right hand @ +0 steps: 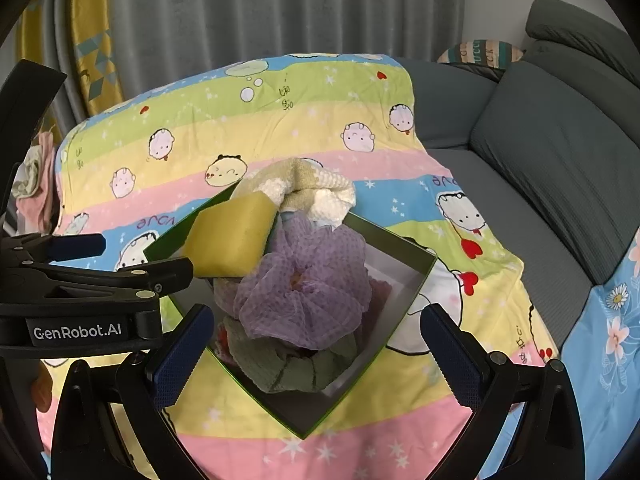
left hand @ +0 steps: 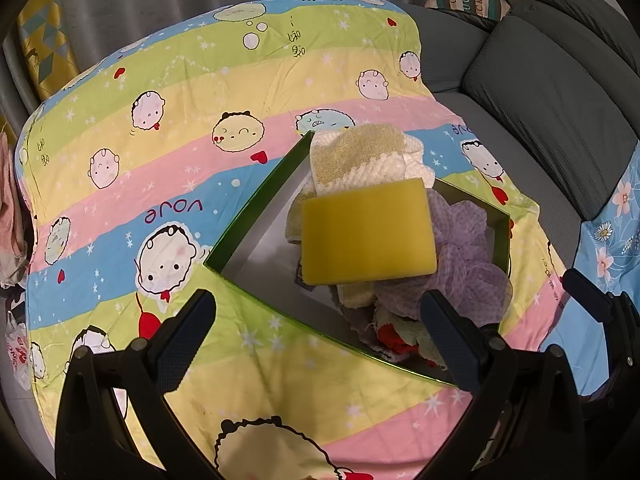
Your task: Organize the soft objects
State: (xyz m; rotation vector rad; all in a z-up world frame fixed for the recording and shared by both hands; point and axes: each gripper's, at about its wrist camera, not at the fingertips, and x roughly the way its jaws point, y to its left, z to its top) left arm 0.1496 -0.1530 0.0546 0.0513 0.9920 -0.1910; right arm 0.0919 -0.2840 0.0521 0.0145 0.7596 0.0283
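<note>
A green-rimmed box [left hand: 256, 204] [right hand: 412, 292] sits on the striped cartoon blanket and holds a pile of soft things. A yellow sponge [left hand: 366, 230] [right hand: 232, 238] lies on top of the pile. Beside it are a purple mesh pouf [left hand: 468, 240] [right hand: 308, 284], a beige and white towel [left hand: 368, 156] [right hand: 304, 184] and a green cloth [right hand: 296, 364]. My left gripper [left hand: 320, 340] is open and empty just short of the box. My right gripper [right hand: 316, 356] is open and empty over the box's near corner. The left gripper also shows in the right wrist view [right hand: 116, 264].
The blanket [left hand: 160, 120] [right hand: 280, 120] covers a table. A grey sofa [left hand: 540, 92] [right hand: 560, 160] stands to the right with a blue floral cloth [left hand: 612, 220] [right hand: 608, 320]. Grey curtains hang behind. Pink clothing [left hand: 12, 208] [right hand: 36, 184] lies at the left edge.
</note>
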